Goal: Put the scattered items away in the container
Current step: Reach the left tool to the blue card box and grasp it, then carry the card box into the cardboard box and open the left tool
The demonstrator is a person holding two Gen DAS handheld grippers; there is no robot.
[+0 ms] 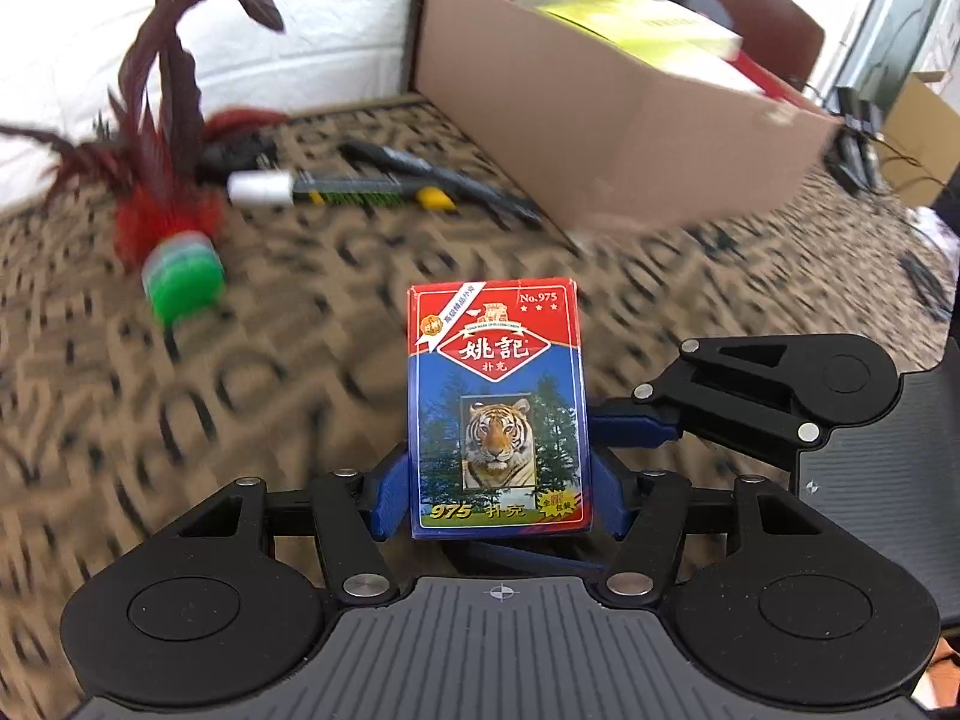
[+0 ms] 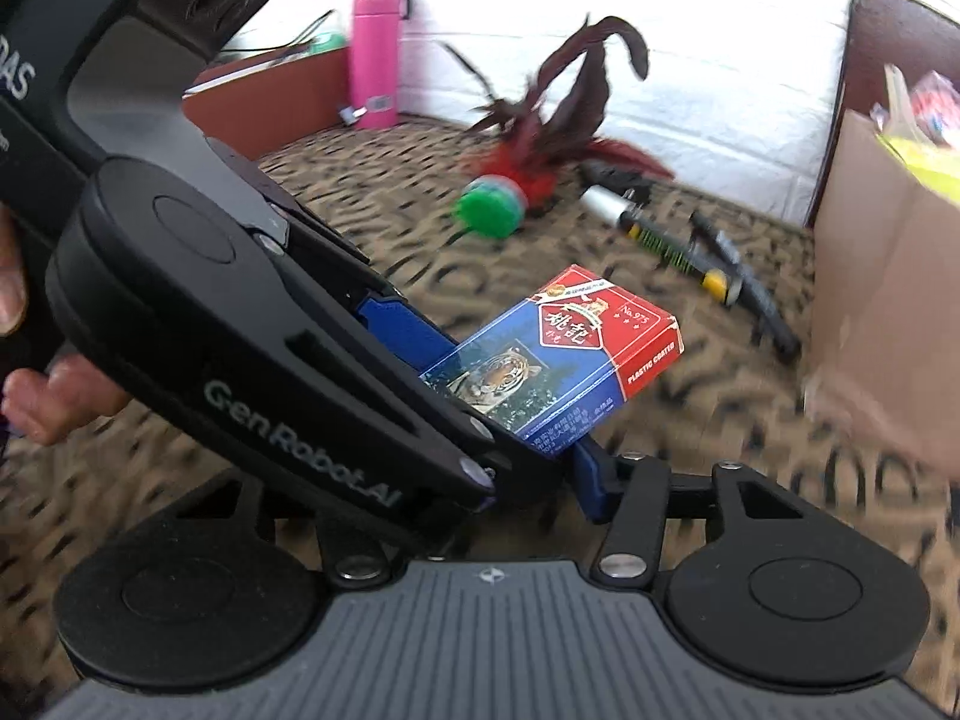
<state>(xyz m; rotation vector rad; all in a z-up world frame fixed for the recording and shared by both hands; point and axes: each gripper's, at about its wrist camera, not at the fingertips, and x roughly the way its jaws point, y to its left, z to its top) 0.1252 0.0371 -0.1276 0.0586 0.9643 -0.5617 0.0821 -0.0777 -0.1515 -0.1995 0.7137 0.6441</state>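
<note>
My left gripper (image 1: 498, 480) is shut on a red and blue deck of playing cards (image 1: 497, 408) with a tiger on it, held above the patterned table. The deck also shows in the right wrist view (image 2: 558, 354), clamped by the left gripper's blue fingers (image 2: 408, 330). My right gripper (image 2: 540, 480) is mostly hidden behind the left one; one blue finger (image 2: 591, 480) shows below the deck. A cardboard box (image 1: 600, 120) full of items stands ahead to the right, and its wall shows in the right wrist view (image 2: 882, 300).
A feather shuttlecock with a green base (image 1: 180, 276), a white-capped marker (image 1: 336, 192) and a black pen (image 1: 444, 180) lie on the table. A pink bottle (image 2: 375, 54) stands at the back left. A white wall runs behind.
</note>
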